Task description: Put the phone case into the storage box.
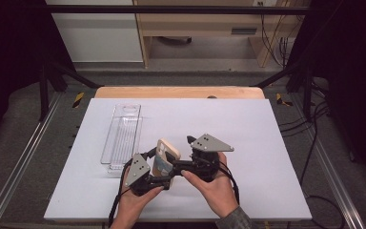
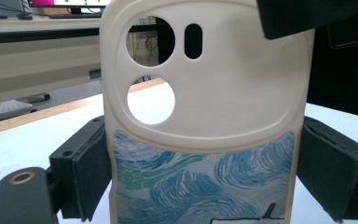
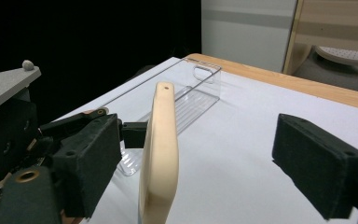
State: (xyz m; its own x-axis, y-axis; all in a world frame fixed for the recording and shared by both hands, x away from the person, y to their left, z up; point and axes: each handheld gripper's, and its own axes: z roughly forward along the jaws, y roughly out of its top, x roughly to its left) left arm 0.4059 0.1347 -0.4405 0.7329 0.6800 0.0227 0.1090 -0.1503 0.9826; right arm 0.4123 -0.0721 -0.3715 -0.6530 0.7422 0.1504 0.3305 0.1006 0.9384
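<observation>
A cream phone case [image 1: 166,155] with a blue swirl print stands upright on its edge above the white table [image 1: 257,138]. My left gripper [image 1: 158,168] is shut on it; in the left gripper view its two pads press the case [image 2: 205,107] from both sides, with the camera cut-outs at the top. My right gripper [image 1: 177,166] comes in from the right. In the right gripper view its jaws [image 3: 205,163] stand open around the case's thin edge [image 3: 161,140]. The left pad is close to the case without touching it, and the right pad is far off.
A clear plastic tray [image 1: 123,136] lies lengthwise at the table's left, just behind the grippers [image 3: 193,91]. The table's wooden far edge [image 1: 178,92] borders the floor. Black frame rails run along both sides.
</observation>
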